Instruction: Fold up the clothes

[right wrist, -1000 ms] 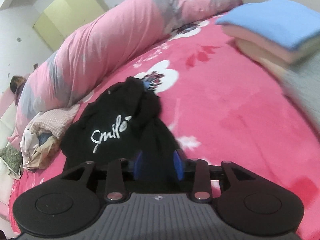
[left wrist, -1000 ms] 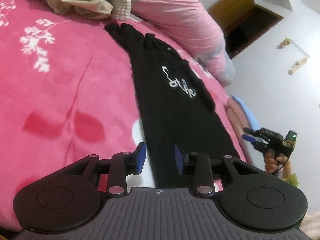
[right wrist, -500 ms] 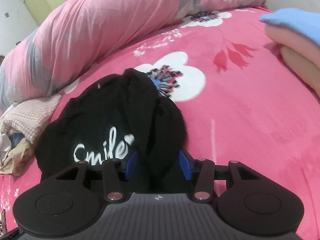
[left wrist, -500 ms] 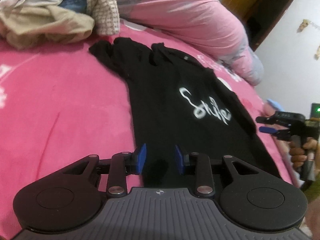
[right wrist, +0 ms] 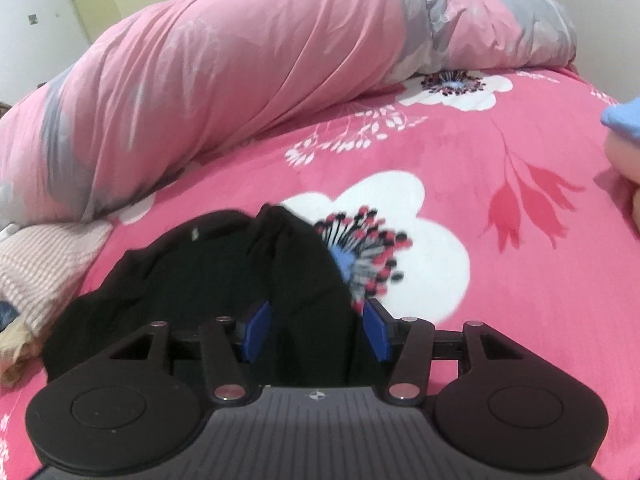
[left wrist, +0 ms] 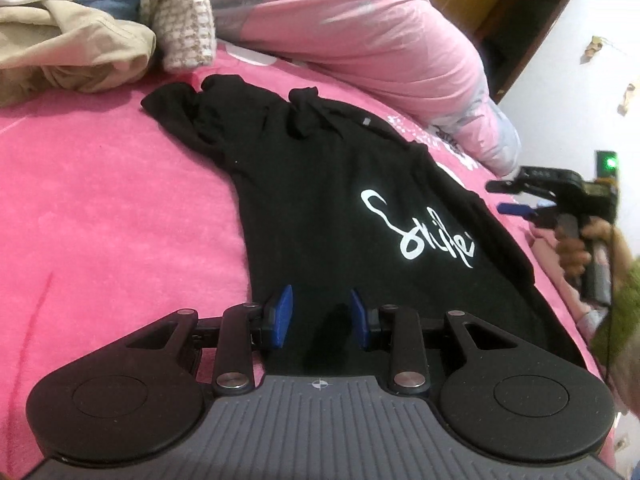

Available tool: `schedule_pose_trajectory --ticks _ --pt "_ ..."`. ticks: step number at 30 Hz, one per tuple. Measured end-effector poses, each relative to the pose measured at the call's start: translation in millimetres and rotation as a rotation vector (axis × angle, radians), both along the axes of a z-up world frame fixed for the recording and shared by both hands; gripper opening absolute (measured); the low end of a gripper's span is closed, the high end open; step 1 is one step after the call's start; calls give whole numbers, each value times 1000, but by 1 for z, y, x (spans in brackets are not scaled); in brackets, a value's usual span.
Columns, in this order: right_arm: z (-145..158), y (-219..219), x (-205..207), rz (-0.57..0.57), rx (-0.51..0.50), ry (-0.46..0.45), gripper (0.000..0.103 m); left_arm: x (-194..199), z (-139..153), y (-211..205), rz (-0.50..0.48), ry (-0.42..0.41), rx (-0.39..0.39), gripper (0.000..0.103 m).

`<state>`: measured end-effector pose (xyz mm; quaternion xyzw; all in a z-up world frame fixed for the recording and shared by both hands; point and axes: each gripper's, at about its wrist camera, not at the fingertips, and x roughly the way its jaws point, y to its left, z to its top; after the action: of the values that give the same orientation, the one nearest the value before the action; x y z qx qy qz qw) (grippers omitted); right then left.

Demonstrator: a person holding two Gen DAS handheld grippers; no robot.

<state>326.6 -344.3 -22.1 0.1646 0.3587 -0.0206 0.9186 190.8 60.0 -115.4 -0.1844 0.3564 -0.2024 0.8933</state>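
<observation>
Soft, even indoor light; heavy fisheye bending at edges; slight motion blur in right-wrist view.

Ahead of the left tool (left wrist: 320,316), with its matt black plastic arms, blue pads and shiny metal pivot pins, lies a soft matt black cloth T-shirt (left wrist: 320,200) bearing smooth white lettering. It rests on a fuzzy, fleece-like pink bed cover (left wrist: 120,220). Beyond it bulges a smooth, slightly sheeny pink and grey quilt (left wrist: 360,28), left of a nubbly cream knit garment (left wrist: 184,20).

Black tongs (left wrist: 320,316) with blue pads (left wrist: 282,316), silver screws, ribbed grey housing; the far tongs (left wrist: 516,200) show a green light.
</observation>
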Motion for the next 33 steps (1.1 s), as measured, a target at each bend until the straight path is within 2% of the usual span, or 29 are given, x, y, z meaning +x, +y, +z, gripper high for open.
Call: schedule_pose_trajectory --ticks 4,5,10,17,19,21,22,25,28,33 --pt "-4 -8 31 -2 -16 -14 56 -1 -2 -1 0 -14 3 32" --pt "-6 -10 40 1 -9 -11 60 -1 -3 -2 0 -17 5 32" --pt "-17 -7 82 33 -6 -1 61 -1 -4 -2 -2 -24 8 32" --pt "-45 0 129 34 5 67 60 -2 -5 -1 -4 -30 4 32" --pt "-48 6 129 53 -30 63 50 -2 -6 -1 -4 -31 2 32" --pt "-45 12 125 84 -79 75 7 -2 -6 -1 -4 -33 -1 32" --pt "-43 15 122 107 -95 76 3 -2 -6 0 -4 -33 -2 32" --pt "-30 29 110 138 -232 35 2 -2 -6 -1 -2 -37 -1 32" --pt "-16 30 105 94 -358 -22 2 -2 -6 -1 4 -35 -7 32" --pt "-21 21 116 54 -429 -28 2 0 -7 -2 9 -36 -7 32"
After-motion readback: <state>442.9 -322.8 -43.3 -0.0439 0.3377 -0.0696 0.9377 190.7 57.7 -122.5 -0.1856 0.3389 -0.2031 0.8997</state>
